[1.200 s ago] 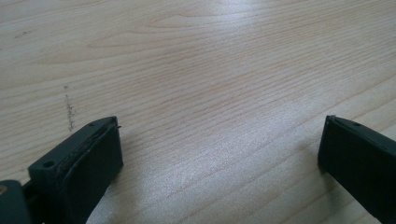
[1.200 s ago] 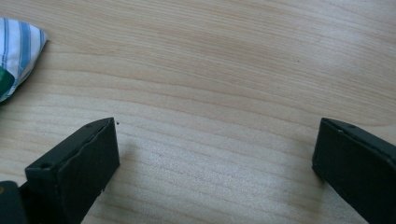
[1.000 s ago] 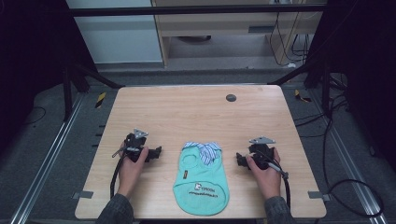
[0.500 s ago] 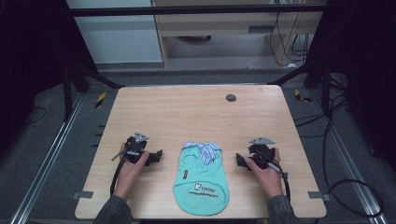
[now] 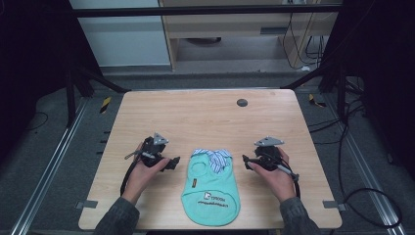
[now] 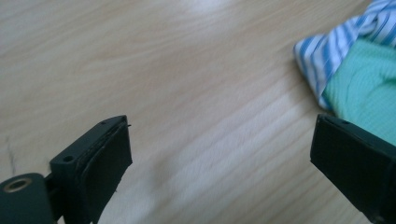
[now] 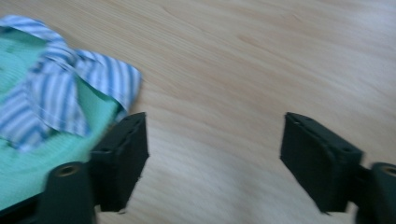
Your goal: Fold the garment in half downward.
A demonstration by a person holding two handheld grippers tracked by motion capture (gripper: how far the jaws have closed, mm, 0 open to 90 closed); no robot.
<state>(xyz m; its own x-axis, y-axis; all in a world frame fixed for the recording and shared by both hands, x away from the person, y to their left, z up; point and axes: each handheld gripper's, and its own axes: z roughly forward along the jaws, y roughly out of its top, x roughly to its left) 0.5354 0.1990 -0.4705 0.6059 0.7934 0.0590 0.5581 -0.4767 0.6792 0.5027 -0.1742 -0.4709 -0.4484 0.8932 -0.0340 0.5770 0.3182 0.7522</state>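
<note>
A pale wooden tabletop [image 5: 205, 117] with rounded corners carries everything. Near its front edge, midway between the two hands, a small mint-green knitted pet vest [image 5: 211, 193] lies flat, with a blue-and-white striped collar [image 5: 215, 157] bunched at its far end and a small printed logo (too small to read) near its near hem.

The left claw [image 5: 172, 161] rests on the tabletop just beside the vest's left side, held in the person's left hand [image 5: 143, 172]; in the left gripper view its jaws stand wide apart with only bare wood between them.

The right claw [image 5: 247, 161] lies just beside the vest's right side, in the right hand [image 5: 275, 177], jaws likewise spread wide and holding nothing, one jaw seemingly over the vest's edge.

A small dark round disc [image 5: 242, 103] sits toward the far edge, well apart from the rest.
</note>
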